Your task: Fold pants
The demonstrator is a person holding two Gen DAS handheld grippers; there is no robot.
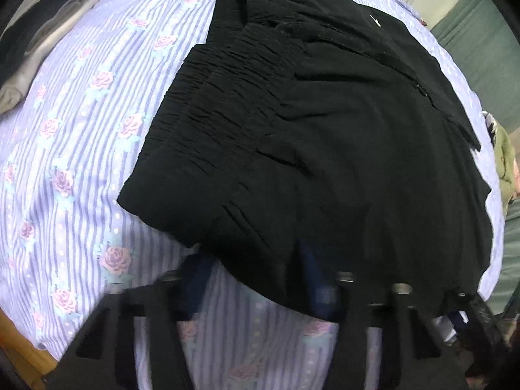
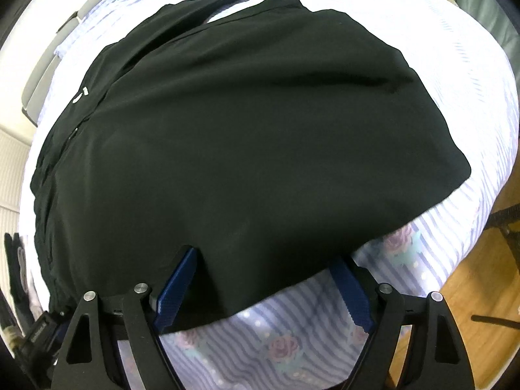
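striped rose bedsheet (image 1: 81, 169), wooden floor (image 2: 461, 318)

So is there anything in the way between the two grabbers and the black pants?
No, nothing is in the way. The black pants lie on the striped flowery sheet, and their near edge already sits between the blue fingers of the right gripper. The left gripper is at the pants' edge too, though that view is blurry.
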